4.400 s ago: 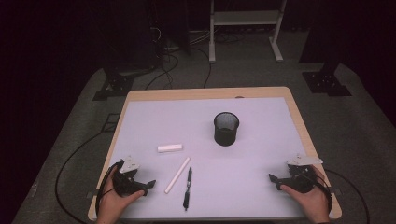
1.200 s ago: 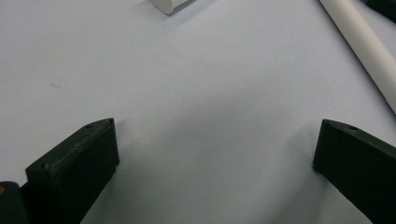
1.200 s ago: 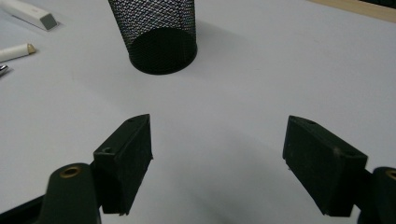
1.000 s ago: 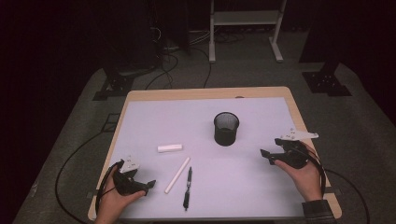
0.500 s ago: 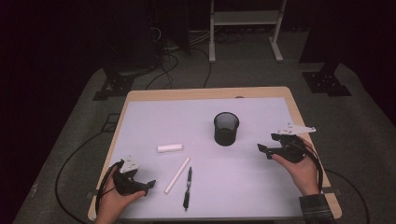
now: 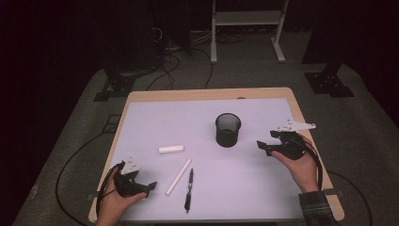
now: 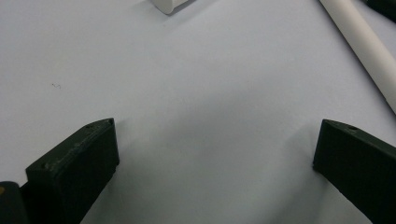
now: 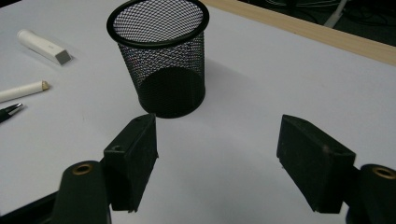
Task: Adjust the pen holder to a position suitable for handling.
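mesh cup (image 8: 159, 58) just ahead, right gripper (image 8: 217, 149) seemingly empty

- In the left gripper view the white stick (image 7: 369, 51) runs out past the top and right edges, so neither end shows.
- There too, a white block (image 7: 169, 4) is cut by the top edge; just a corner shows.
- A dark thing in that view's top right corner (image 7: 384, 6) is too clipped to name.
- In the right gripper view the pen (image 8: 8, 112) and the white stick (image 8: 21, 90) are cut by the left edge; one tip of each shows.
- In the high view the pen's (image 6: 188, 189) markings are too small to read.
- The mesh cup's (image 6: 228, 130) inside is too dark in the high view to tell what it holds.
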Tool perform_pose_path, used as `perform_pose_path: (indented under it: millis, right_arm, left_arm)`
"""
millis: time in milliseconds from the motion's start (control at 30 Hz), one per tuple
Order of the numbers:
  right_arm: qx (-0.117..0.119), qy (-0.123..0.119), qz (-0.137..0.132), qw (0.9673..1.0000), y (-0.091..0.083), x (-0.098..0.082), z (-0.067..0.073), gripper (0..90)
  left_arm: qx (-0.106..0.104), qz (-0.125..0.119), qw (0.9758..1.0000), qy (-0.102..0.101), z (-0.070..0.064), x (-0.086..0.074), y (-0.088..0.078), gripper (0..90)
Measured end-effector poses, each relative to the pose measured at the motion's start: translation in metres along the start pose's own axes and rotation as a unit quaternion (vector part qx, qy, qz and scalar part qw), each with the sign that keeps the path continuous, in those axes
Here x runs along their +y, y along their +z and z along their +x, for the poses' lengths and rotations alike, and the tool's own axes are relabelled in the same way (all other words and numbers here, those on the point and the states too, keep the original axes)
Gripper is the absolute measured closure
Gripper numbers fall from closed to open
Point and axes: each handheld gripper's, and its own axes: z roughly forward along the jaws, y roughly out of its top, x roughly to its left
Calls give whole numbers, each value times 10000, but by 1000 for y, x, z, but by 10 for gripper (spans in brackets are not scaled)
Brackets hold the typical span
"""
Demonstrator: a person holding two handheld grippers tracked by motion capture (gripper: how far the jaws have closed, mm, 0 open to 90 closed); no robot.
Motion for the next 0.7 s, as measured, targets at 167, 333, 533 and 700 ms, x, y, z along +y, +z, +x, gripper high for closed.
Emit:
perform_pose_path:
  millis: [167,333,533,700]
  right_arm:
    - [45,-34,-18,10000,4,5,2,283]
    - [69,-47,-82,9999,5,11,2,293]
    - [96,-38,-90,9999,9,18,2,299]
    - [112,-66,-75,9999,15,23,2,305]
  left_arm:
    - [1,0,10000,1,0,0,0,0]
    - [-1,0,10000,-2,0,0,0,0]
    - [1,-1,10000,0,0,0,0,0]
    - [-1,-11,10000,-12,0,0,0,0]
